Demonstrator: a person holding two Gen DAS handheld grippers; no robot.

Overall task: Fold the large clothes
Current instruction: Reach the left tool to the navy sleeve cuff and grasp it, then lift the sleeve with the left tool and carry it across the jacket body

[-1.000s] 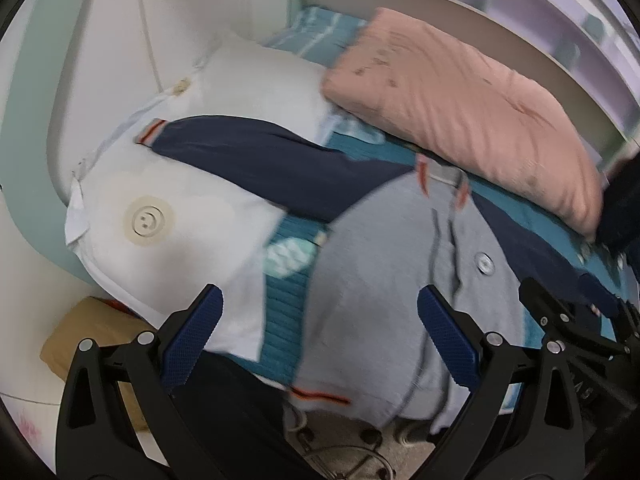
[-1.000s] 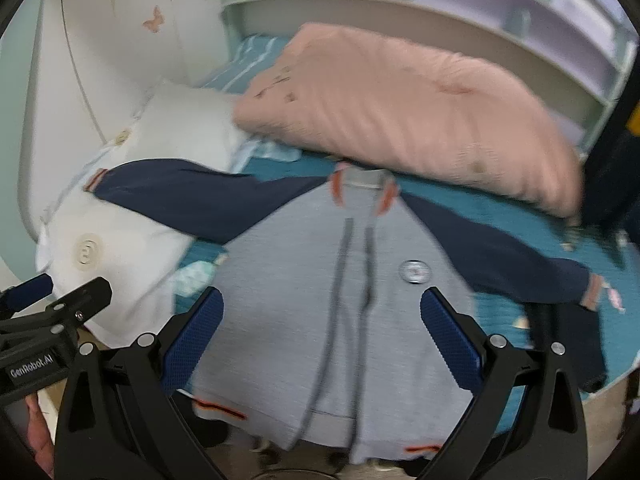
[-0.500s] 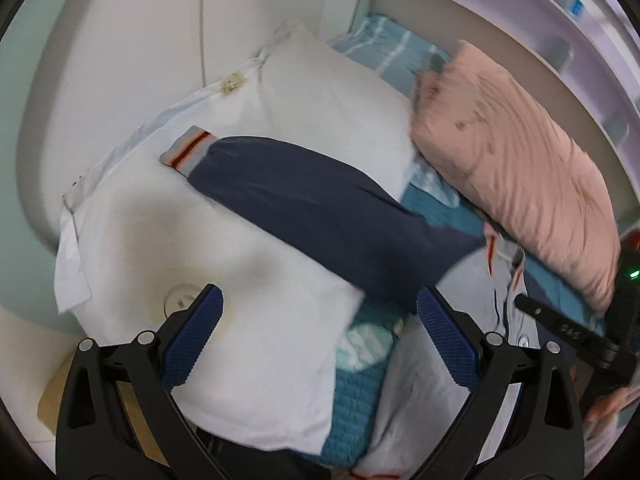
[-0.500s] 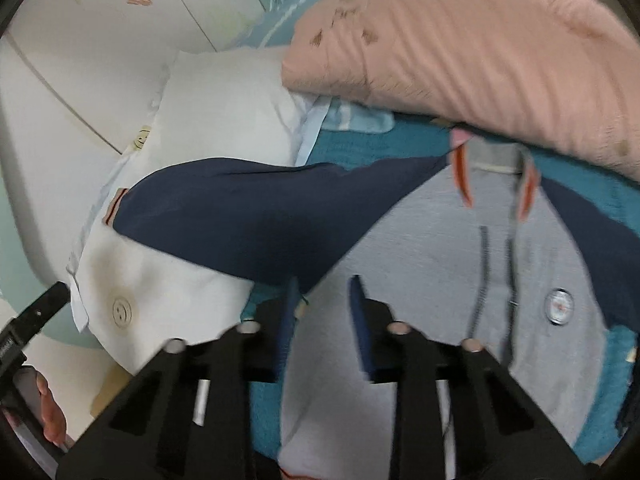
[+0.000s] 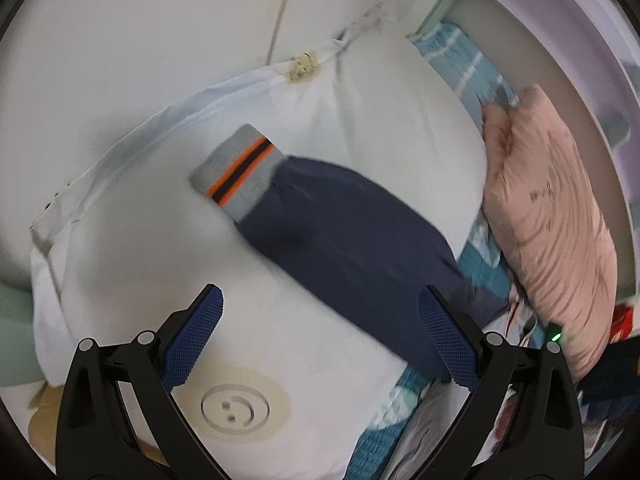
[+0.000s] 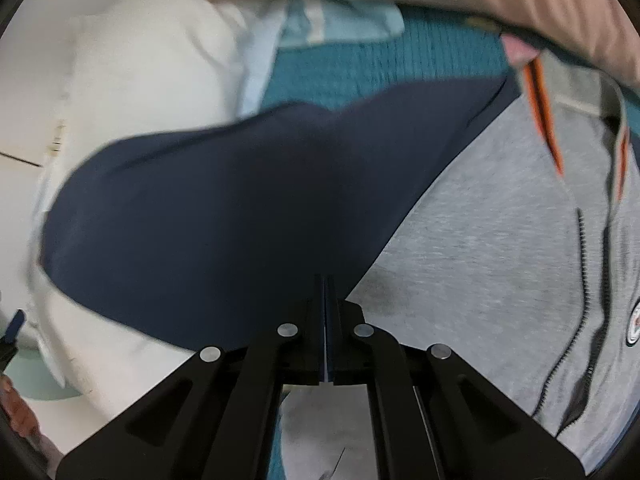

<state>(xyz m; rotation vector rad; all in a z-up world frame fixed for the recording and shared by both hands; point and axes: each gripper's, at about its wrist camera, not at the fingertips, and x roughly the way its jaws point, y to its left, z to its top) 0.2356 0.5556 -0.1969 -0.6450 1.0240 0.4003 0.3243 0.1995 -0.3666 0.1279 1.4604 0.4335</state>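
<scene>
Risk: sleeve fold starts with a poor pinch.
Left gripper [image 5: 318, 334] open above navy sleeve [image 5: 344, 240], frame centre on pillow [image 5: 132, 248]; right gripper [image 6: 326, 284] closed at armpit, hold on jacket [image 6: 500, 248] unclear; we expect slippage.

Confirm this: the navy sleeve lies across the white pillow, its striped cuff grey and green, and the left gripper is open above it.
One detail is wrong: the cuff is grey with orange stripes, not green. The left wrist view shows it. The navy sleeve does lie across the white pillow, and the left gripper is open above it.
</scene>
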